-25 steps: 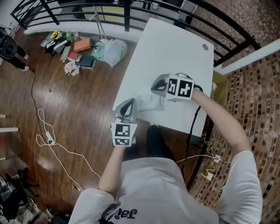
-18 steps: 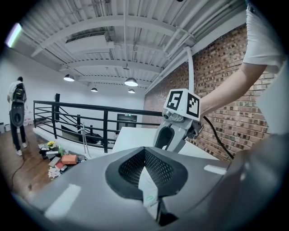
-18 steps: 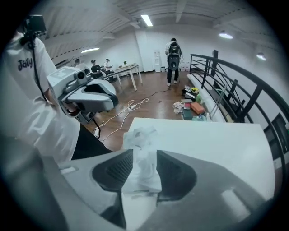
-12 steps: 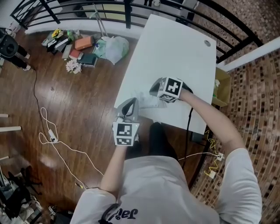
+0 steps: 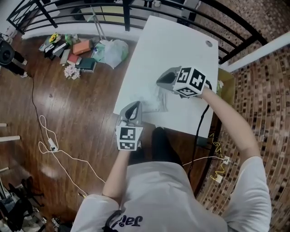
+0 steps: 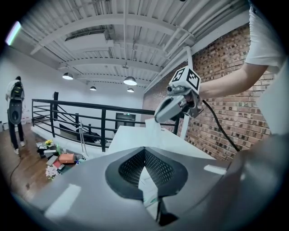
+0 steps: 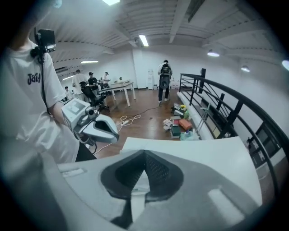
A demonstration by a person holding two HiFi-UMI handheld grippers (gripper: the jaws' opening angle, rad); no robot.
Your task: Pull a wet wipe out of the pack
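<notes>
On the wooden floor (image 5: 68, 99) beside the tabletop (image 5: 181, 41) lies a heap of books, flowers and bags (image 5: 79, 50), and nearer the person a white cable (image 5: 52, 145) snakes across the boards. A cardboard box (image 5: 225, 88) sits off the tabletop's right side against the brick wall (image 5: 263, 90), and a black cord (image 5: 203, 120) drops from the right gripper (image 5: 159, 82) over the near edge. The tabletop is white, with a small round hole (image 5: 208, 44) near its far corner, and it stands against a black railing (image 5: 90, 9) on an upper level. Out on the open floor a person with a backpack (image 7: 165, 81) stands, and others sit around a table (image 7: 115, 85) under white beams and hanging lamps. The left gripper (image 5: 131, 109) lies low at the tabletop's near edge, its jaws together and clamped on the pack (image 6: 147, 186), whose white, green-printed edge shows between the pads. The right gripper is raised above the middle of the tabletop and tilted down, its jaws pinched tight on the wipe (image 7: 141, 182). From that grip the wipe hangs as a pale sheet towards the pack, stretching between the two grippers. From the head view the pack itself is mostly hidden under the left gripper and hard to make out.
</notes>
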